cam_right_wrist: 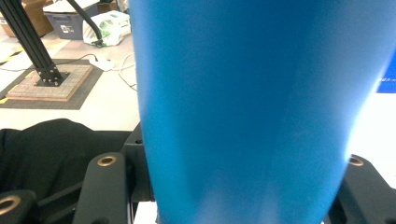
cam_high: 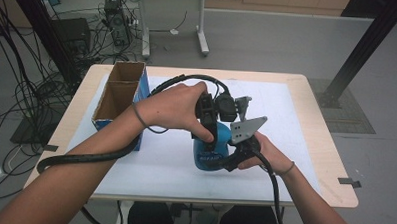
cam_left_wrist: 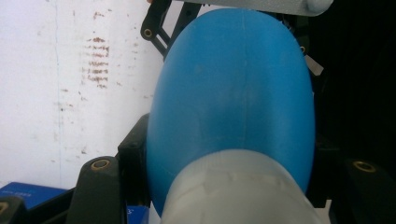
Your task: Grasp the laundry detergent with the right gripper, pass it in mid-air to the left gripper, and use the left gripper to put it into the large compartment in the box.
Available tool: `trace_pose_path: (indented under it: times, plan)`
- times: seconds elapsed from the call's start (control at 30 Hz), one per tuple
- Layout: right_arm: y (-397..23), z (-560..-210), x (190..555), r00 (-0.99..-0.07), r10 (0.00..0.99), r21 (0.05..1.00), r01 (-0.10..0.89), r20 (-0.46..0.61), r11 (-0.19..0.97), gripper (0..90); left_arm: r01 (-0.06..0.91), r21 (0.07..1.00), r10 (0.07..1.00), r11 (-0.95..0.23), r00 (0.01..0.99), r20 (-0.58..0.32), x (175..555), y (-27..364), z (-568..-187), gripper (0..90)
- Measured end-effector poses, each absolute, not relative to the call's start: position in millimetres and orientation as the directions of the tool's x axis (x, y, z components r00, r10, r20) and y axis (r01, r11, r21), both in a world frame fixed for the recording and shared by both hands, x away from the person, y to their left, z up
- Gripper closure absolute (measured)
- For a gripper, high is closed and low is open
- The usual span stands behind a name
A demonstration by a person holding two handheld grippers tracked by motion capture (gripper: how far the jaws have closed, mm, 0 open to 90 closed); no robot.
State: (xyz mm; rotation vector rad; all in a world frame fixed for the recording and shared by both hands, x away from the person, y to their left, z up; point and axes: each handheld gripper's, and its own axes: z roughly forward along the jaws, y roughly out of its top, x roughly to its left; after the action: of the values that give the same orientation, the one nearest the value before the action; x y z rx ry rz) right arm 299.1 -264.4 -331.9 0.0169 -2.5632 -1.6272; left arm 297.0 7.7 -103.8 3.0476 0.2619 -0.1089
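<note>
Blue plastic of the bottle (cam_high: 211,151) took up most of what both my grippers' cameras saw. It stood upright near the middle of the white mat (cam_high: 296,125) on the table (cam_high: 330,151), well to the right of the open cardboard box (cam_high: 118,91) with its blue side. My left gripper (cam_high: 209,135) came at it from above: in the left gripper view I looked down over the pale cap (cam_left_wrist: 233,191) and the rounded blue shoulder (cam_left_wrist: 233,93), with my two black jaws pressed in at either side of the cap end, closed on the bottle's top. My right gripper (cam_high: 235,153) came in level from the right side, its grey three-cornered plate (cam_high: 246,127) standing above it; in the right gripper view the blue wall (cam_right_wrist: 243,116) rose straight between my jaws, which hugged it on both sides, clamped on the body. My left hand (cam_high: 174,108) lay over the top of its gripper and my right hand (cam_high: 265,154) sat low behind the other. Thick black cable (cam_high: 90,158) ran back from my left gripper along my forearm and off the near edge of the table.
</note>
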Motion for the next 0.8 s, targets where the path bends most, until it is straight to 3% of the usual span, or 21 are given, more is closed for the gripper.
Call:
trace_pose_path:
  times: [0.8]
  plan:
    - [-265.4,-333.1,299.2,-0.996,-0.057,0.907,0.041,0.072,0.419,40.6,0.170,0.072,0.165,-0.983,0.984,-0.068,297.3,6.1,-102.9,37.2]
